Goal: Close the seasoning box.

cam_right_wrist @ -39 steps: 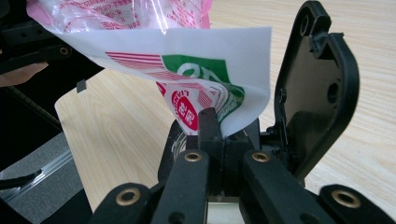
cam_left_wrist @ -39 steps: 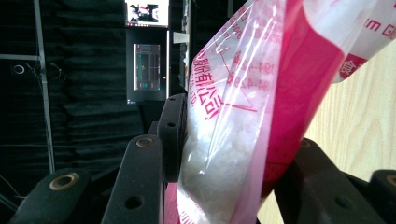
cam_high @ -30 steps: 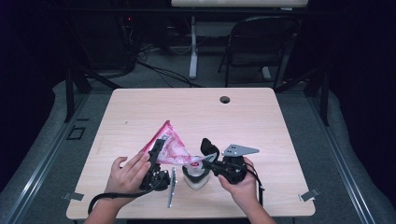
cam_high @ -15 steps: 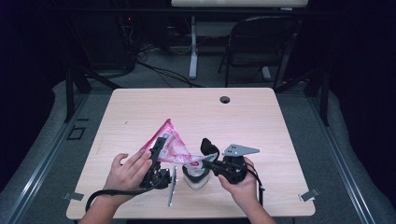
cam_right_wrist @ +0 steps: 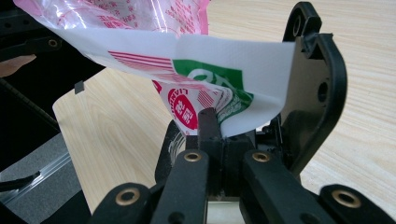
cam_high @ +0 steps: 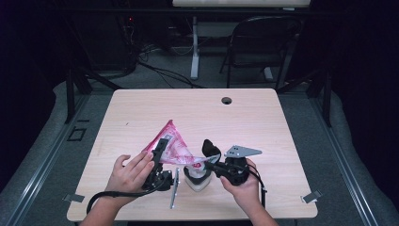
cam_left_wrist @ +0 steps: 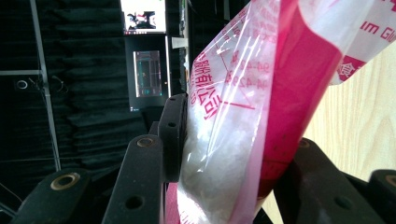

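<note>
A pink and white printed plastic bag (cam_high: 171, 145) with white granules inside hangs stretched between both grippers above the table (cam_high: 263, 122). My left gripper (cam_high: 160, 150) is shut on the bag's left side. In the left gripper view its jaws press on the bag (cam_left_wrist: 233, 130) from both sides. My right gripper (cam_high: 210, 158) is shut on the bag's lower right corner. In the right gripper view the bag's white, green-printed edge (cam_right_wrist: 233, 70) is pinched between the shut jaws of the right gripper (cam_right_wrist: 224, 129).
A pale rounded object (cam_high: 196, 181) sits on the table under the bag's corner, between the two hands. A round cable hole (cam_high: 227, 100) lies near the table's far edge. A folding chair (cam_high: 263, 42) stands beyond it.
</note>
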A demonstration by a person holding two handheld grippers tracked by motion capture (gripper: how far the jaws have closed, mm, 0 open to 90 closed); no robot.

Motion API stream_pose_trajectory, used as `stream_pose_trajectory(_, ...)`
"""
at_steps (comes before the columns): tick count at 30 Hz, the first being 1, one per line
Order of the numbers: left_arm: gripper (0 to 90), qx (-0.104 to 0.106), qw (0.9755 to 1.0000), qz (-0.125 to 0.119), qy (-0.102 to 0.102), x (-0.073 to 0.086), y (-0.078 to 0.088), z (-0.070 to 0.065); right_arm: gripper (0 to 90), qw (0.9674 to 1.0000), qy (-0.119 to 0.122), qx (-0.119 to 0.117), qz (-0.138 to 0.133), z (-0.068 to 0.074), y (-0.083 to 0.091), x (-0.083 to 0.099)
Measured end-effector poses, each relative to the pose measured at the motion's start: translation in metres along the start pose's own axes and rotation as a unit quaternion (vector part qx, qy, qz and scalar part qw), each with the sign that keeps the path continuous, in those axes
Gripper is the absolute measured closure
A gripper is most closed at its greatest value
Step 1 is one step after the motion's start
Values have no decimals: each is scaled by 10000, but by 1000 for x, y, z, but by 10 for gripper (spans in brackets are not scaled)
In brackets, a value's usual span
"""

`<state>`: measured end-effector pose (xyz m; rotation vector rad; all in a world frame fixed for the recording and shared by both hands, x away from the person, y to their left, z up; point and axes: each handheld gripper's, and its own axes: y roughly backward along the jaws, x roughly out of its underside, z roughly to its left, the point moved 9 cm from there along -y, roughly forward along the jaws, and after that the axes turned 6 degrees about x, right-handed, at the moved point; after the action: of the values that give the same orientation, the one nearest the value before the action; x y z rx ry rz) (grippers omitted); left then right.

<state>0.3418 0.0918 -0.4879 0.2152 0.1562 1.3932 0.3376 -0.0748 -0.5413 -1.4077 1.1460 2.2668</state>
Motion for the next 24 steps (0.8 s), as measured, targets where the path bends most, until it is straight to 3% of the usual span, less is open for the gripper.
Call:
stream_pose_trajectory(7, 648, -21, 10000, -27, -8, -3, 0, 1, 900, 10000, 1, 21, 9, -1, 0, 0)
stream_pose_trajectory(10, 648, -132, 9998, -110, -66, -5, -1, 3, 900, 10000, 5, 24, 26, -2, 0, 1)
stream_pose_trajectory(16, 647, -20, 10000, -57, -10, -5, 0, 1, 900, 10000, -28, 17, 10, -3, 1, 1)
stream_pose_trajectory(24, 648, -43, 9999, -85, -55, -8, 0, 3, 900, 10000, -52, 40, 10, -5, 1, 2)
